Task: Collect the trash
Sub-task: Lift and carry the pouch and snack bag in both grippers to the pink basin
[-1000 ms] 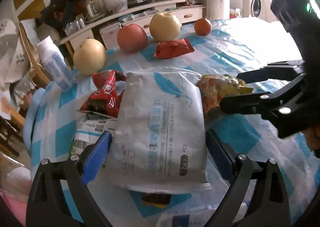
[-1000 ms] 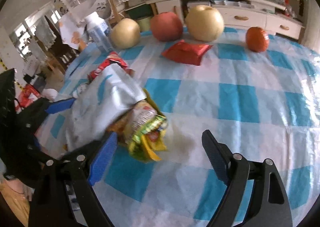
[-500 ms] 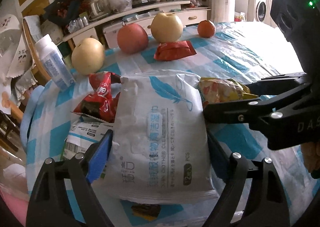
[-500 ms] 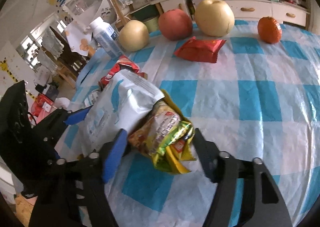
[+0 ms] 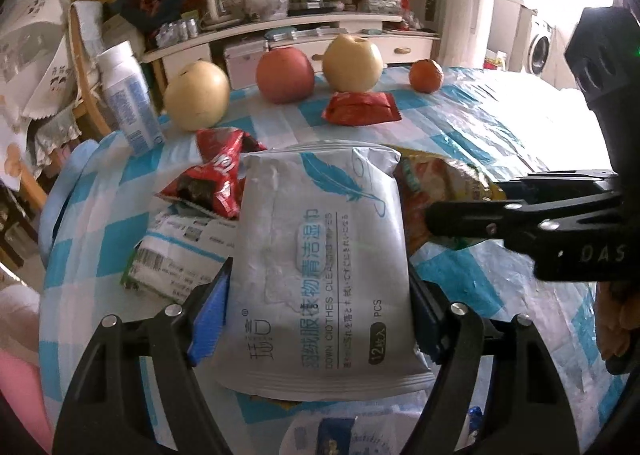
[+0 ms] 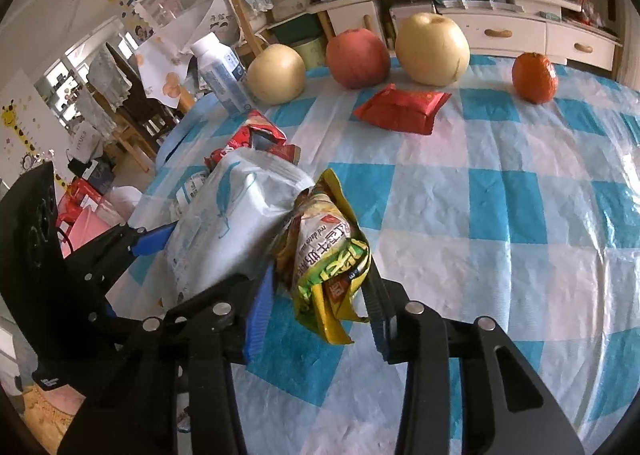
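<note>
My left gripper [image 5: 318, 307] is shut on a grey wet-wipes pack [image 5: 324, 255] with a blue feather print, which also shows in the right wrist view [image 6: 228, 223]. My right gripper [image 6: 320, 295] is shut on a crumpled yellow-green snack wrapper [image 6: 324, 251], held just right of the pack; the wrapper also shows in the left wrist view [image 5: 436, 183]. A red-black snack wrapper [image 5: 216, 183], a flattened white carton [image 5: 176, 251] and a red packet [image 5: 360, 107] lie on the blue-checked tablecloth [image 6: 500, 215].
At the table's far edge stand two yellow pears [image 5: 196, 95] [image 5: 352, 63], a red apple [image 5: 284, 75], an orange [image 5: 426, 75] and a white bottle [image 5: 128, 99]. More packaging [image 5: 332, 427] lies under my left gripper. Chairs and a cluttered cabinet are behind.
My right gripper moved in to the yellow-green wrapper and closed on it. My left gripper tightened on the wipes pack, which now sits deeper between its fingers.
</note>
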The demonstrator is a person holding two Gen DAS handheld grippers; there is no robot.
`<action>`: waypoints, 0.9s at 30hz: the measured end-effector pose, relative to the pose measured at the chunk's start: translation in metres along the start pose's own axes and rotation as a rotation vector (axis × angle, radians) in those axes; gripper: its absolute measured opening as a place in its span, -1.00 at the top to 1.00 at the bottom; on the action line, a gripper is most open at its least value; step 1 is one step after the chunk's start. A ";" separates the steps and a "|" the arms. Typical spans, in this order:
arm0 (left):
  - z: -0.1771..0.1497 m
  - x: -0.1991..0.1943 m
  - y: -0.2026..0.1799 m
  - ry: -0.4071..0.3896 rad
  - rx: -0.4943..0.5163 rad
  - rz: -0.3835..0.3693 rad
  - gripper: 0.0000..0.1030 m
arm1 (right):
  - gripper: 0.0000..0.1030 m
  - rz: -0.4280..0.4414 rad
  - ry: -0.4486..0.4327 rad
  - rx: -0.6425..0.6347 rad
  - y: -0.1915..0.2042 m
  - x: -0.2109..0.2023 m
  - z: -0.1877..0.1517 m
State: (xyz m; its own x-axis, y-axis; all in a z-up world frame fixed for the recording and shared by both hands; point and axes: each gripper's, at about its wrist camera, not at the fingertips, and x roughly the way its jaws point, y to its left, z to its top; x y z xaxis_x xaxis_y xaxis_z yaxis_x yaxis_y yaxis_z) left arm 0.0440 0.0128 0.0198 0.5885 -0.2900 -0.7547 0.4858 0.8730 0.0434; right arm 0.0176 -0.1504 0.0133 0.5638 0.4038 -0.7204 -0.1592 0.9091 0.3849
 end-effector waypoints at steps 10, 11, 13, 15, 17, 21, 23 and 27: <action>-0.008 -0.034 0.023 -0.048 -0.103 0.016 -0.50 | 0.17 0.014 -0.059 -0.036 0.016 -0.017 0.000; -0.010 -0.038 0.026 -0.054 -0.112 0.015 -0.50 | 0.17 0.016 -0.066 -0.038 0.018 -0.018 0.000; -0.012 -0.048 0.030 -0.072 -0.132 0.016 -0.50 | 0.17 0.024 -0.078 -0.040 0.022 -0.021 0.001; -0.015 -0.058 0.036 -0.091 -0.156 0.018 -0.50 | 0.17 0.027 -0.091 -0.043 0.027 -0.025 0.001; -0.017 -0.068 0.041 -0.110 -0.177 0.021 -0.50 | 0.17 0.026 -0.104 -0.050 0.033 -0.028 0.002; -0.022 -0.087 0.053 -0.148 -0.217 0.041 -0.50 | 0.17 0.028 -0.122 -0.066 0.045 -0.031 0.002; -0.025 -0.097 0.064 -0.163 -0.242 0.056 -0.50 | 0.17 0.029 -0.130 -0.080 0.053 -0.032 0.002; -0.030 -0.112 0.083 -0.186 -0.297 0.078 -0.50 | 0.17 0.039 -0.139 -0.108 0.070 -0.032 0.001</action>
State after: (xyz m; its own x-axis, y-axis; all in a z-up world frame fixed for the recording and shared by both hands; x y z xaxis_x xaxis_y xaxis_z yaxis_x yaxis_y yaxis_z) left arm -0.0006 0.1297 0.0882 0.7372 -0.2604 -0.6235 0.2418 0.9633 -0.1165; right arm -0.0112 -0.0998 0.0641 0.6609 0.4278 -0.6166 -0.2649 0.9017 0.3416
